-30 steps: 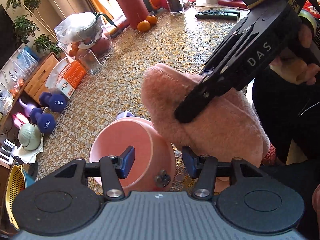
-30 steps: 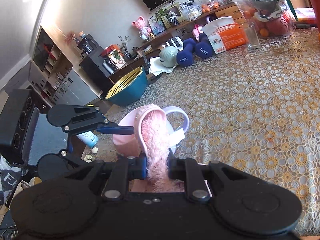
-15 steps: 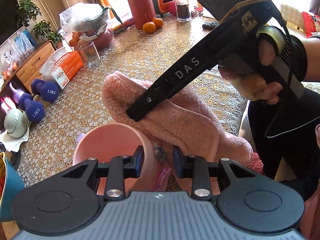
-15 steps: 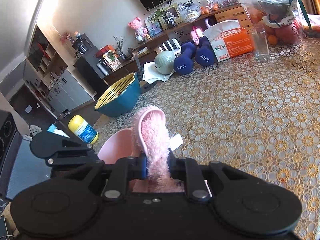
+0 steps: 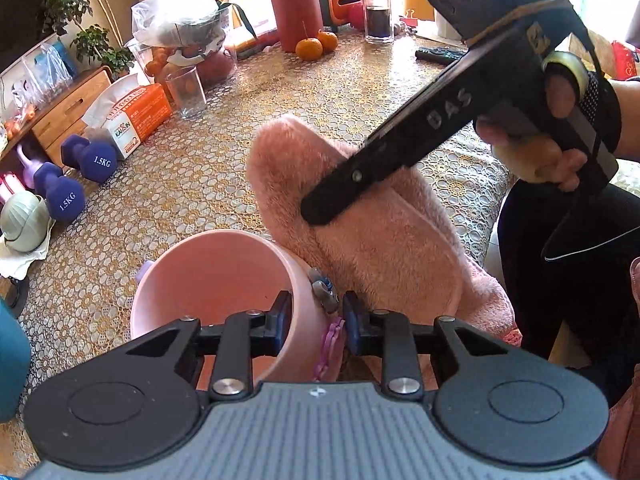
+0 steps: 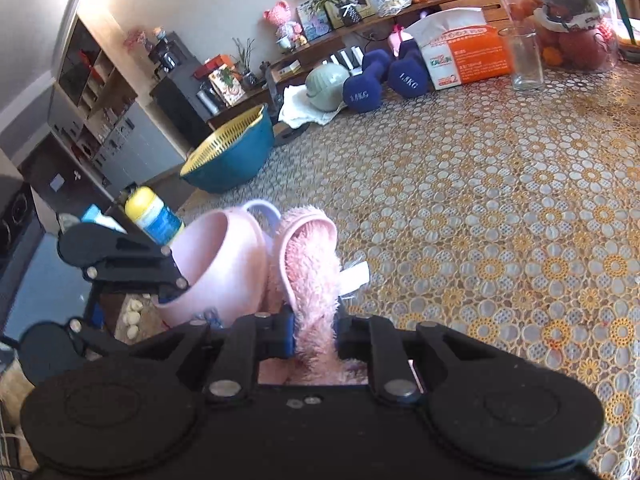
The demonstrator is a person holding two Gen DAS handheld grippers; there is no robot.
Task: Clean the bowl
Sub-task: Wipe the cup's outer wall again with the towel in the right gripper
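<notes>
Our left gripper (image 5: 314, 318) pinches the pink bowl (image 5: 216, 276) rim, our right gripper (image 6: 314, 330) squeezes the fluffy cloth (image 6: 310, 264), and hard wiping could tip the bowl loose.

The pink bowl's (image 5: 216, 280) near wall hides behind the left tongs (image 5: 314, 322); its base is unseen.

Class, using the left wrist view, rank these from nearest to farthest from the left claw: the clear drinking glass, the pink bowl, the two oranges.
1. Pink bowl: its wall sits between the left claw fingers.
2. Clear drinking glass: mid-table, left side, by the tissue box.
3. Two oranges: far end, beside the red jug.
</notes>
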